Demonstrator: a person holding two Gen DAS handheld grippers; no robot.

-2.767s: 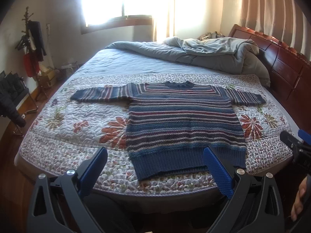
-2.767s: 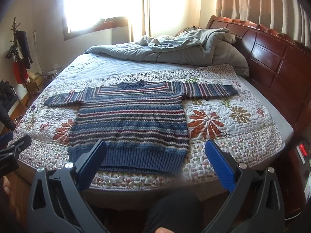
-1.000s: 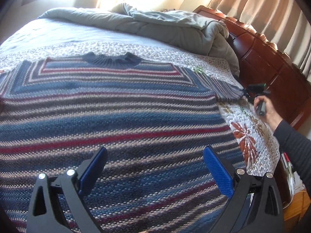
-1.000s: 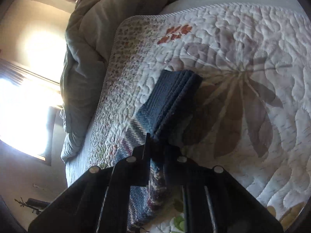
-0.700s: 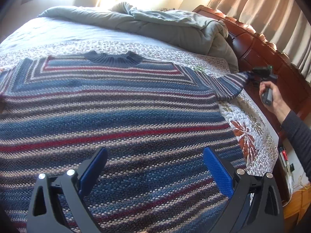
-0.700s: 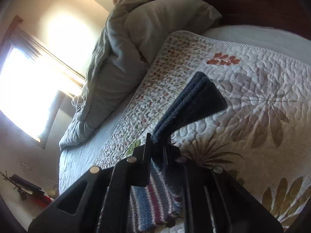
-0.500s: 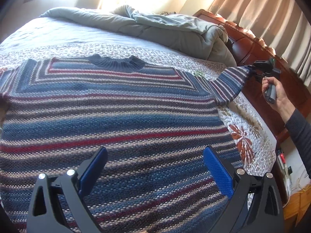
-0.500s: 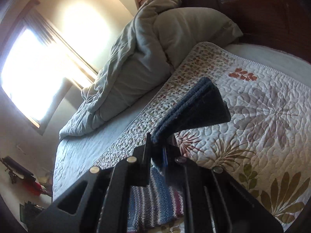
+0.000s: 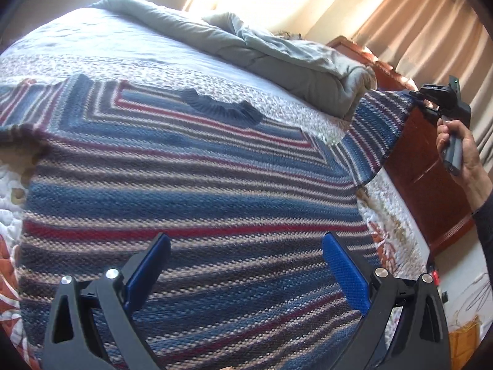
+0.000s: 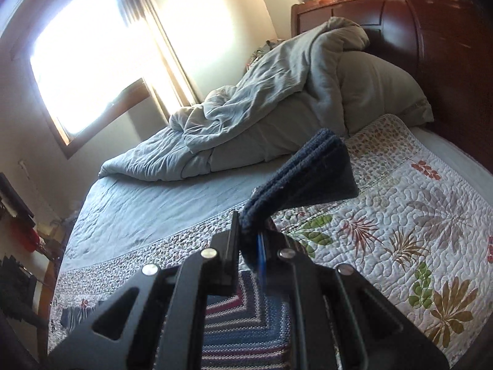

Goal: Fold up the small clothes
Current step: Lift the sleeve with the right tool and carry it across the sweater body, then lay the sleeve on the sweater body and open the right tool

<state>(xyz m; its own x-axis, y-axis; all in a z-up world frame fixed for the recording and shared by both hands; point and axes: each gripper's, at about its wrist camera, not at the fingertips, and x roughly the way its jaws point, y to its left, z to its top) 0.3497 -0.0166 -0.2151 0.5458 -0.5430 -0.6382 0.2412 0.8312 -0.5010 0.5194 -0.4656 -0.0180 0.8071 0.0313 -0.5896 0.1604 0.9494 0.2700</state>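
A striped blue, red and grey knit sweater (image 9: 185, 191) lies flat on the floral quilt (image 10: 400, 215), neck toward the far side. My left gripper (image 9: 246, 265) is open and empty, hovering low over the sweater's body. My right gripper (image 10: 249, 240) is shut on the sweater's right sleeve cuff (image 10: 308, 169). In the left wrist view the right gripper (image 9: 431, 95) holds the sleeve (image 9: 376, 132) lifted off the bed at the right. The sweater's body also shows under the right gripper (image 10: 243, 314).
A rumpled grey duvet (image 9: 277, 49) is heaped at the far side of the bed. A dark wooden headboard (image 10: 431, 40) runs along the right. A bright window (image 10: 86, 61) is behind. Clutter stands on the floor at the left (image 10: 18, 231).
My right gripper has lifted the sleeve cuff up off the quilt and swung it inward. My left gripper has stayed open over the sweater, shifting only slightly.
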